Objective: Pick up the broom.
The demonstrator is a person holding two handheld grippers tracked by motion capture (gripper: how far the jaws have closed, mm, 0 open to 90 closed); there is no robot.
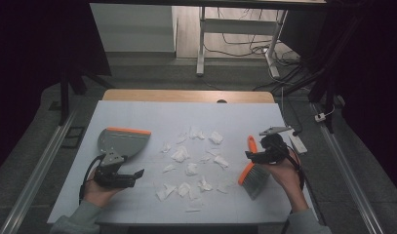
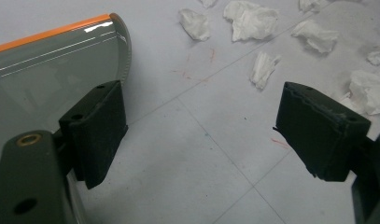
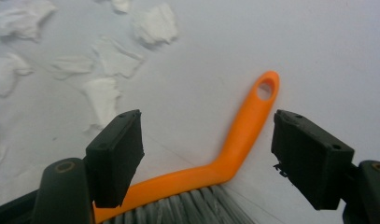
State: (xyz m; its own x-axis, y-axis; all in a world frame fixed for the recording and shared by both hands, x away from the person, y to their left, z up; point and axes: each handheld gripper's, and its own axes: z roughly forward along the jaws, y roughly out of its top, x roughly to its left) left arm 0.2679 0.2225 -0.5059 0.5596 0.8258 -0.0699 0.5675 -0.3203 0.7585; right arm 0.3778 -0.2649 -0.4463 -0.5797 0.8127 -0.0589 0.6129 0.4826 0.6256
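Nowhere did any readable writing show. Both tongs stood wide apart and gripped nothing. The left tongs (image 2: 201,135) hovered over the pale gridded tabletop (image 2: 197,158), one jaw just beside the grey plastic dustpan with an orange front edge (image 2: 52,70). The right tongs (image 3: 208,154) straddled the bent orange handle of the small grey-bristled hand brush (image 3: 234,149), which lay at the tabletop's right side, without clamping it. Crumpled white tissue scraps (image 1: 188,163) were scattered between dustpan and brush.

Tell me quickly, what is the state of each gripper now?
Left gripper: open, holding nothing, beside the dustpan.
Right gripper: open, jaws either side of the brush handle.
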